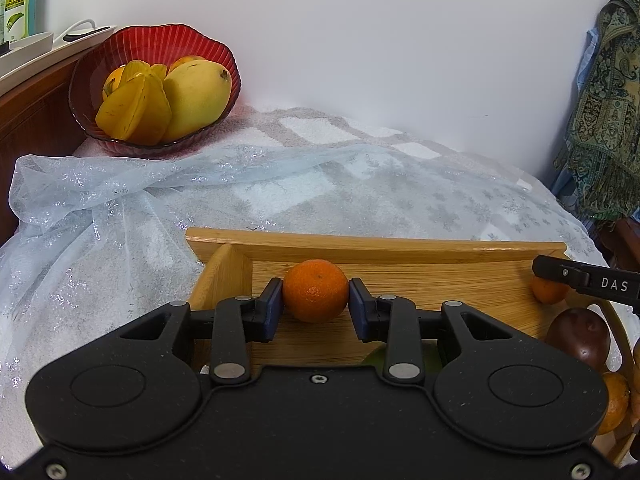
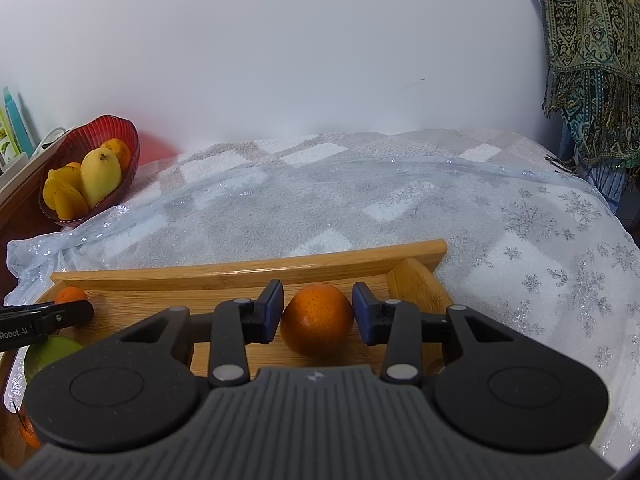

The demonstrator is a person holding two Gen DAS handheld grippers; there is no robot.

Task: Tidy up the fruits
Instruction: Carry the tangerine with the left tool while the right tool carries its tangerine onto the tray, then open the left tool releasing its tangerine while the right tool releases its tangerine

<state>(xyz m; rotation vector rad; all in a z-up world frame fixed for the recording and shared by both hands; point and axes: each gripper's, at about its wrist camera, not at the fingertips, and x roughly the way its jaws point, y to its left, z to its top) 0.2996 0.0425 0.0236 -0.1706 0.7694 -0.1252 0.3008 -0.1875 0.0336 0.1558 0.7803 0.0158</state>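
My left gripper [image 1: 316, 298] is shut on a small tangerine [image 1: 316, 290], its blue pads pressing both sides, just above the floor of a wooden tray [image 1: 360, 246]. My right gripper [image 2: 318, 306] is shut on a larger orange [image 2: 318, 322] at the tray's right end [image 2: 416, 276]. Each view catches the other gripper at its edge: a right finger [image 1: 576, 278] over its orange [image 1: 548, 292], and a left finger [image 2: 48, 316] by the tangerine [image 2: 70, 294]. A red glass bowl [image 1: 224, 56] at the far left holds a mango [image 1: 196, 96], starfruit [image 1: 136, 110] and an orange.
More fruit lies at the near side of the tray: a dark red-brown fruit [image 1: 580, 338], another orange [image 1: 616, 400] and a green fruit [image 2: 50, 354]. The tray sits on a soft white cover with sheer glittery fabric [image 1: 100, 200]. A patterned scarf [image 2: 592, 40] hangs at the right.
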